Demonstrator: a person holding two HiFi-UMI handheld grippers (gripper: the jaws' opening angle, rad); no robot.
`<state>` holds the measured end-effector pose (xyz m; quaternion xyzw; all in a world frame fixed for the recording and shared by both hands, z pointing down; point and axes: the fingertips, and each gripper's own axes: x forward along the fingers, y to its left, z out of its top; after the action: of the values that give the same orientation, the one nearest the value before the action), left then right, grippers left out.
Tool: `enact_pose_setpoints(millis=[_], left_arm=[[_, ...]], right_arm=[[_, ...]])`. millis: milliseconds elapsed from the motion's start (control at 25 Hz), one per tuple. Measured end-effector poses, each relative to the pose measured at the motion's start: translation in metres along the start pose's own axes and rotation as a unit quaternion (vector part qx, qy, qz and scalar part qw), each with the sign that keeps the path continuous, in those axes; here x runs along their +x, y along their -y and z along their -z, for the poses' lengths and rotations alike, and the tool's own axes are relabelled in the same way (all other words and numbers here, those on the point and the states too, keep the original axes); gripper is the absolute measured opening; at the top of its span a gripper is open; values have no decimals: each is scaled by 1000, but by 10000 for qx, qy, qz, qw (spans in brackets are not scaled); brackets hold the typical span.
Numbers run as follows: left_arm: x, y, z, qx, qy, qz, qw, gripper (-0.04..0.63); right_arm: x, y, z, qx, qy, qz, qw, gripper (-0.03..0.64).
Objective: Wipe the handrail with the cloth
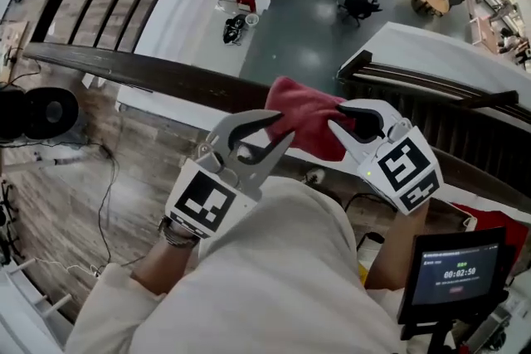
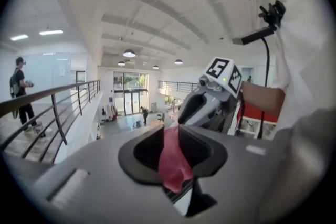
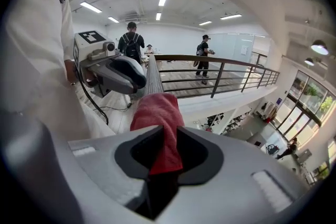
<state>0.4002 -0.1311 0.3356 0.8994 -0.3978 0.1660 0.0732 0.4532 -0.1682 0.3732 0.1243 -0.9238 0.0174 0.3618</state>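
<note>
A red cloth (image 1: pixel 303 116) lies bunched over the dark wooden handrail (image 1: pixel 166 77), which crosses the head view from left to right. My left gripper (image 1: pixel 282 128) is at the cloth's left edge with its jaws spread; in the left gripper view a fold of the cloth (image 2: pixel 173 165) hangs between them. My right gripper (image 1: pixel 338 117) is at the cloth's right side. In the right gripper view the cloth (image 3: pixel 157 113) sits draped on the rail (image 3: pixel 153 78) and runs down between the jaws, which stand apart. The two grippers face each other across the cloth.
Beyond the rail is a drop to the atrium floor (image 1: pixel 307 37) far below. A small screen (image 1: pixel 452 273) stands at lower right. Black speakers (image 1: pixel 37 112) and cables lie on the wood floor at left. People (image 3: pixel 131 39) walk on the balcony by a metal railing (image 3: pixel 226 68).
</note>
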Motion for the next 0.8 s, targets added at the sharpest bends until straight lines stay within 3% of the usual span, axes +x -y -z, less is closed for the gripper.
enact_pose_setpoints(millis=[80, 160, 240, 360, 560, 680, 800], left_arm=[[15, -14, -16, 30, 192, -95, 9998, 87], [25, -26, -22, -195, 380, -199, 9989, 16], [24, -30, -20, -509, 483, -349, 9969, 6], [13, -27, -11, -718, 596, -547, 9941, 5], [17, -13, -8, -899, 588, -359, 9936, -15], [25, -14, -7, -875, 420, -357, 9946, -15], [29, -14, -10, -760, 368, -396, 9956, -15]], right_arm=[[-2, 8, -9, 243, 144, 441, 9986, 81], [-9, 18, -17, 629, 420, 1105, 9910, 44], [-17, 18, -25, 1097, 779, 1768, 9750, 5], [-22, -2, -35, 1612, 1268, 2402, 9488, 5], [-21, -15, -30, 2343, 1579, 3004, 9110, 5], [-24, -9, -26, 2393, 1430, 3298, 9020, 5], [-26, -6, -29, 2247, 1386, 3421, 9018, 5]])
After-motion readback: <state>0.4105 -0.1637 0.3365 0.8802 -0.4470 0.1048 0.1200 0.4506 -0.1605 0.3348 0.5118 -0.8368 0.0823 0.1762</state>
